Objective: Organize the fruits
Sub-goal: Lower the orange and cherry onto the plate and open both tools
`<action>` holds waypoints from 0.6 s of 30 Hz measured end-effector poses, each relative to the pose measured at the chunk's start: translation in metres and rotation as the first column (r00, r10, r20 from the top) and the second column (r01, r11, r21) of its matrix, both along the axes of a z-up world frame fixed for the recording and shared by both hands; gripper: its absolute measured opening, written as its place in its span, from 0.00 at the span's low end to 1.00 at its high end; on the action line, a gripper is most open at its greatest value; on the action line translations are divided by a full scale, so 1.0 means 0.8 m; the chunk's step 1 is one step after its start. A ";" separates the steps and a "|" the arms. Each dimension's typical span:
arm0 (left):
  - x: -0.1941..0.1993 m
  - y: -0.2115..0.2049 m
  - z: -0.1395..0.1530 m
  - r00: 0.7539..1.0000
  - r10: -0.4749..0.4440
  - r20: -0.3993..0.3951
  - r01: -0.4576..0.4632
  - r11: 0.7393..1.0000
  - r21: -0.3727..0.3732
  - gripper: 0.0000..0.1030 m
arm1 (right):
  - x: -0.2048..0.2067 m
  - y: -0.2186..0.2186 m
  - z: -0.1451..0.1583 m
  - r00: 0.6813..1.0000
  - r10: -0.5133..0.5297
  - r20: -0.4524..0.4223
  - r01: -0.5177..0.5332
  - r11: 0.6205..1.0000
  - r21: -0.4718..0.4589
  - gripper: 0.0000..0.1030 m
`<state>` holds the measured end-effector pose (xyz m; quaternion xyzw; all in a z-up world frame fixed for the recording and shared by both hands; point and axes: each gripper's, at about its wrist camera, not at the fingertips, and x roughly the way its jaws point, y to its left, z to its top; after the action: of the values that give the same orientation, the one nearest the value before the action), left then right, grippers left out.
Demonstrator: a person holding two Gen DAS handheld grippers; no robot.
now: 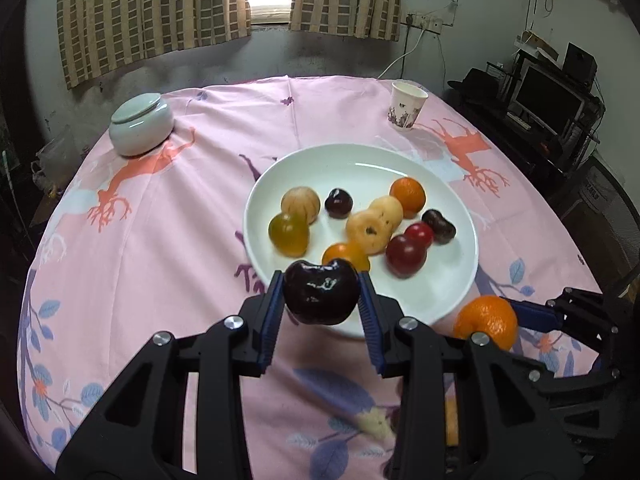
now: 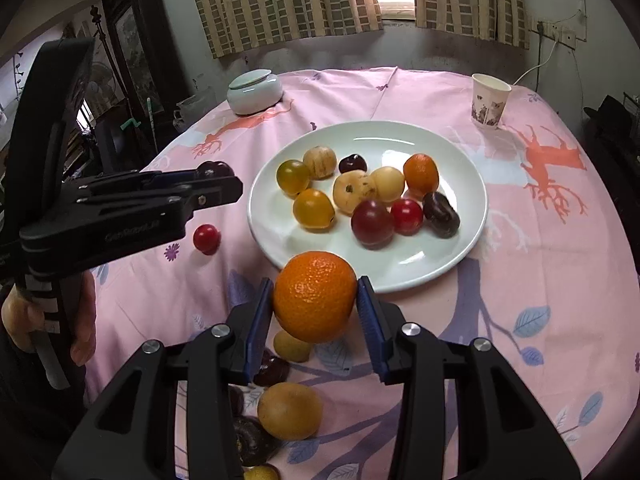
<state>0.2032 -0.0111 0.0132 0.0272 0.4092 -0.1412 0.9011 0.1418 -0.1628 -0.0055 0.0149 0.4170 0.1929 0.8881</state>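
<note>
A white plate (image 1: 360,168) (image 2: 372,140) on the pink tablecloth holds several small fruits: oranges, red and dark plums, yellow and tan ones. My left gripper (image 1: 321,292) is shut on a dark purple plum (image 1: 321,292) just above the plate's near rim; it also shows from the side in the right wrist view (image 2: 216,178). My right gripper (image 2: 316,300) is shut on an orange (image 2: 315,296) held just short of the plate's near edge; the orange also shows in the left wrist view (image 1: 486,320).
Loose fruits lie on the cloth: a red one (image 2: 206,239) left of the plate, and yellow (image 2: 290,410) and dark ones (image 2: 272,370) under my right gripper. A lidded pale bowl (image 1: 141,124) stands far left, a paper cup (image 1: 406,106) far right.
</note>
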 end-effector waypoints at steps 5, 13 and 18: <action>0.065 -0.018 -0.001 1.000 0.012 -0.021 -0.011 1.000 0.009 0.36 | 0.052 -0.011 0.016 0.998 -0.055 0.016 0.055 0.998 -0.032 0.41; 0.108 -0.043 -0.040 0.995 0.005 -0.102 -0.006 1.000 -0.011 0.36 | 0.130 -0.030 -0.023 0.986 -0.165 -0.009 0.164 0.985 -0.050 0.41; 0.115 -0.051 -0.049 0.994 0.001 -0.107 -0.001 1.000 0.000 0.36 | 0.141 -0.030 -0.033 0.989 -0.151 0.011 0.151 0.988 -0.038 0.41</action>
<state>0.2952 -0.0521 -0.0261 0.0196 0.4570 -0.1420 0.8778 0.2548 -0.1868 -0.0321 0.0287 0.4148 0.1172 0.9019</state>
